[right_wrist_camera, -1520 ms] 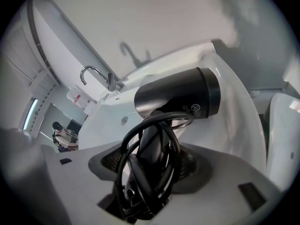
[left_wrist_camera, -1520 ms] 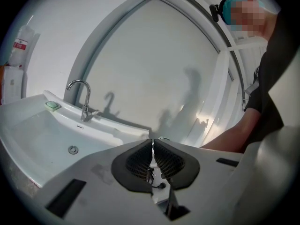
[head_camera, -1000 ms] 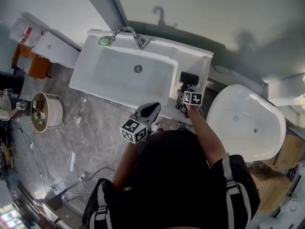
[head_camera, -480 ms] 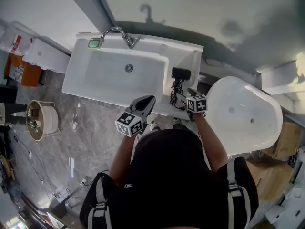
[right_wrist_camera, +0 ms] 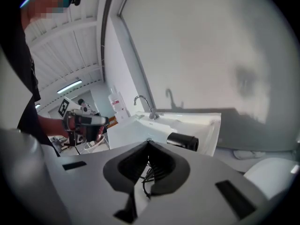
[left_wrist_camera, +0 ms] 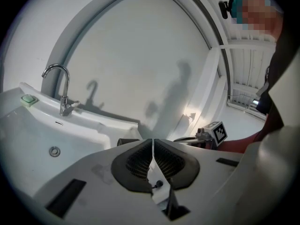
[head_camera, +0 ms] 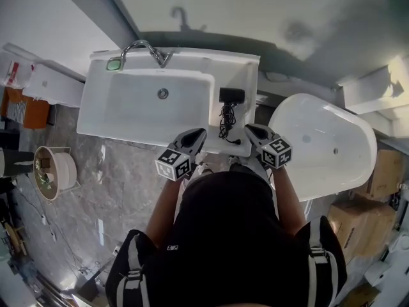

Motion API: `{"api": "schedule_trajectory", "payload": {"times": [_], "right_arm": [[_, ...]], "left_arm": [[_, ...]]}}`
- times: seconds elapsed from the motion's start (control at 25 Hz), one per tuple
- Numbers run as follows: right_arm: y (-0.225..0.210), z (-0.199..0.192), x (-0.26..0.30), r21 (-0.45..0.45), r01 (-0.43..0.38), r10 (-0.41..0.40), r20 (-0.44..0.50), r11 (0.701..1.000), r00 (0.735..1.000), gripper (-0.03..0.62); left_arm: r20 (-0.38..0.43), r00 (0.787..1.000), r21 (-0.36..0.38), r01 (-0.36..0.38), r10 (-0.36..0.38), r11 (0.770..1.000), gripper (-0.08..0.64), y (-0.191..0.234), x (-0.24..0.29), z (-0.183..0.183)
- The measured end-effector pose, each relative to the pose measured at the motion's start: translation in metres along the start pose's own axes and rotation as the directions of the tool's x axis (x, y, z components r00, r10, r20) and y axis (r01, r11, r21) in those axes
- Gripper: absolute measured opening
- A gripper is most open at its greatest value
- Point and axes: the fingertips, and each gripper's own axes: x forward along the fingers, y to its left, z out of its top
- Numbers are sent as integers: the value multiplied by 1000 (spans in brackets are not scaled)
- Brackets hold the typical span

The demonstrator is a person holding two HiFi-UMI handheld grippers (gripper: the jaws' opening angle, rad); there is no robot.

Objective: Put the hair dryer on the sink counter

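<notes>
Sink counter [head_camera: 246,69] holds the hair dryer [head_camera: 231,95], lying flat. Left gripper [head_camera: 200,133] and right gripper [head_camera: 250,129] are closed and empty; they should withdraw without snagging the cord [head_camera: 225,123].

The hair dryer [head_camera: 231,95] and its cord [head_camera: 225,123] fill the narrow desk [head_camera: 246,68] strip right of the basin [head_camera: 137,107]; the basin lies open, faucet [head_camera: 144,47] behind.
</notes>
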Motion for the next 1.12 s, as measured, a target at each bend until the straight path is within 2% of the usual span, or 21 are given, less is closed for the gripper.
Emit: {"api": "schedule_trajectory", "payload": {"times": [0.16, 0.28, 0.44, 0.68, 1.12], "right_arm": [[0, 37, -15, -85, -11, 16, 55, 996, 998, 58], [-3, 49, -22, -122, -2, 12, 74, 992, 997, 60], [-9, 36, -26, -146, -8, 16, 54, 989, 998, 60], [-8, 13, -22, -145, -60, 61, 6, 988, 998, 60], [-4, 11, -15, -168, -137, 137, -10, 976, 991, 60]], "left_arm": [[-14, 1000, 1, 5, -5, 1000, 23, -7, 14, -2], [-18, 1000, 9, 0, 0, 1000, 23, -10, 23, 1], [-16, 1000, 7, -21, 21, 1000, 23, -10, 33, -1], [-17, 998, -12, -63, 63, 998, 23, -14, 37, -12], [10, 993, -16, -116, 117, 993, 23, -21, 38, -16]]}}
